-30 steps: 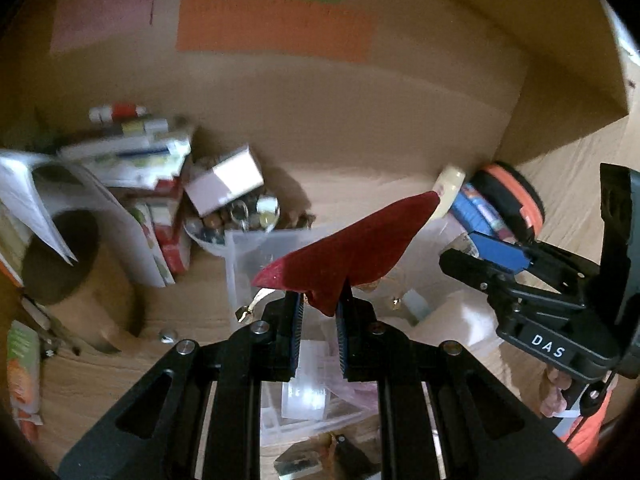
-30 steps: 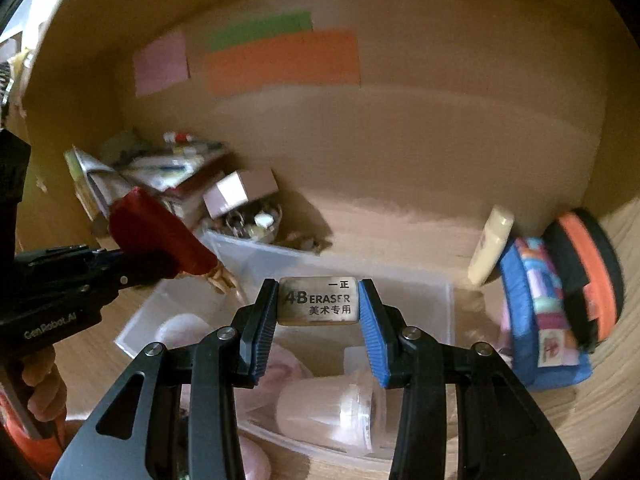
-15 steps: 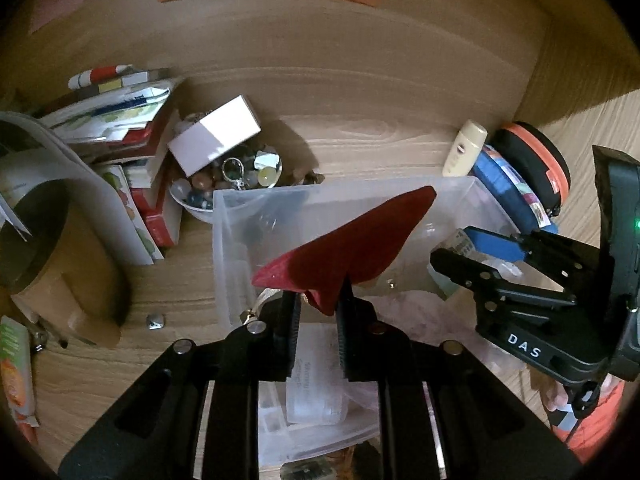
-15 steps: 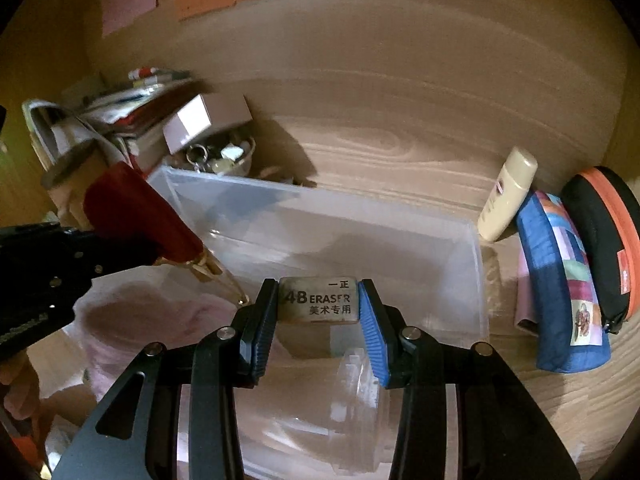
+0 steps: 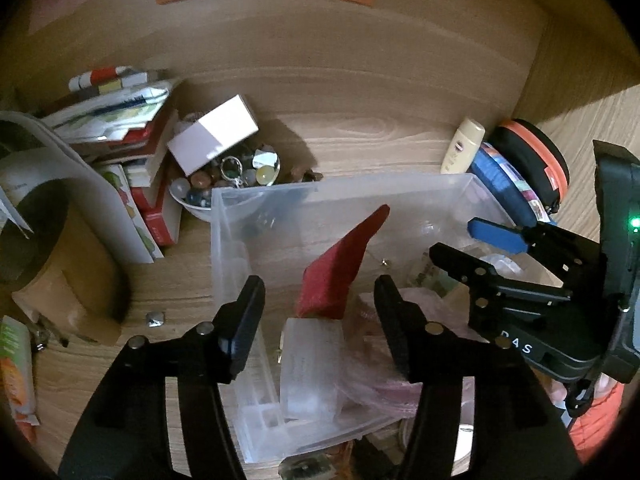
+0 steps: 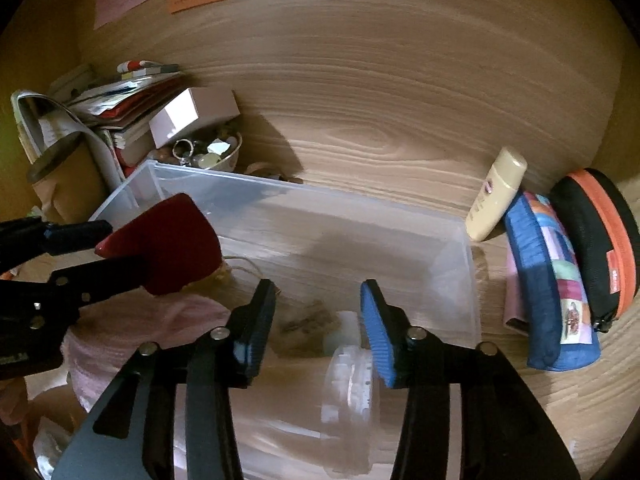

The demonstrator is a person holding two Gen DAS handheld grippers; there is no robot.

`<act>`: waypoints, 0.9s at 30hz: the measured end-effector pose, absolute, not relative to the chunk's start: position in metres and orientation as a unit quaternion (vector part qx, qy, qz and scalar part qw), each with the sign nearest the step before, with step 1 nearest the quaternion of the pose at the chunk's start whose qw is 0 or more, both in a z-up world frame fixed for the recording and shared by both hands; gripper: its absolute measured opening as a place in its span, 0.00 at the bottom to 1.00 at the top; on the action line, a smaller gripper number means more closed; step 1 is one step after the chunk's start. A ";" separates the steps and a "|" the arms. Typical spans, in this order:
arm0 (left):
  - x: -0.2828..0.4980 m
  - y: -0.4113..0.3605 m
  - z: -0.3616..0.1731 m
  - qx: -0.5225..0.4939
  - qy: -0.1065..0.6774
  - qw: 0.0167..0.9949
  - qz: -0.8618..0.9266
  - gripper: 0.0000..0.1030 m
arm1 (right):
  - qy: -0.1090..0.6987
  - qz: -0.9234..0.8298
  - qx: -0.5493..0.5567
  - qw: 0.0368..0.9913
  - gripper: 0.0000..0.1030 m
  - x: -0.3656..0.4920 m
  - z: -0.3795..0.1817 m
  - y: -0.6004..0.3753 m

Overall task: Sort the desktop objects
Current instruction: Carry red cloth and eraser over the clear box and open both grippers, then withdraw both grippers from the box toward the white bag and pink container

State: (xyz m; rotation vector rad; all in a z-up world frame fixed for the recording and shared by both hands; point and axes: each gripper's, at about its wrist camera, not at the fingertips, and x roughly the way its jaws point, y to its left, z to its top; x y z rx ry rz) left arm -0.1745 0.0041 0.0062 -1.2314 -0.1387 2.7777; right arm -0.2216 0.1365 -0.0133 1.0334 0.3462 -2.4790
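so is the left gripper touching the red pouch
Apart. In the left wrist view the left gripper has its jaws opening, and the red pouch stands between them with the clear bin showing on both sides of it.

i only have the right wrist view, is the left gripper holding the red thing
Observer: No. In the left wrist view the left gripper jaws are opening, and the red thing stands between them, touching neither pad.
Operator: whats under it
Observer: Its lower end sits at the top of a clear box inside the bin.
Operator: anything loose on the desk left of the bin
Observer: A small metal stud lies there.
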 end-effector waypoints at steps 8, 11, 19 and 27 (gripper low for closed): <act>-0.165 0.003 0.026 -0.369 -0.046 0.045 0.927 0.67 | 0.125 -0.906 0.343 0.215 0.70 -0.214 0.000 0.139; -0.160 0.002 0.034 -0.360 -0.047 0.044 0.931 0.67 | 0.127 -0.911 0.328 0.213 0.76 -0.209 0.008 0.139; -0.142 0.000 0.054 -0.340 -0.039 0.036 0.939 0.69 | 0.129 -0.920 0.301 0.216 0.79 -0.191 0.035 0.143; -0.110 -0.010 0.067 -0.317 -0.035 0.026 0.948 0.83 | 0.112 -0.929 0.270 0.227 0.84 -0.159 0.058 0.158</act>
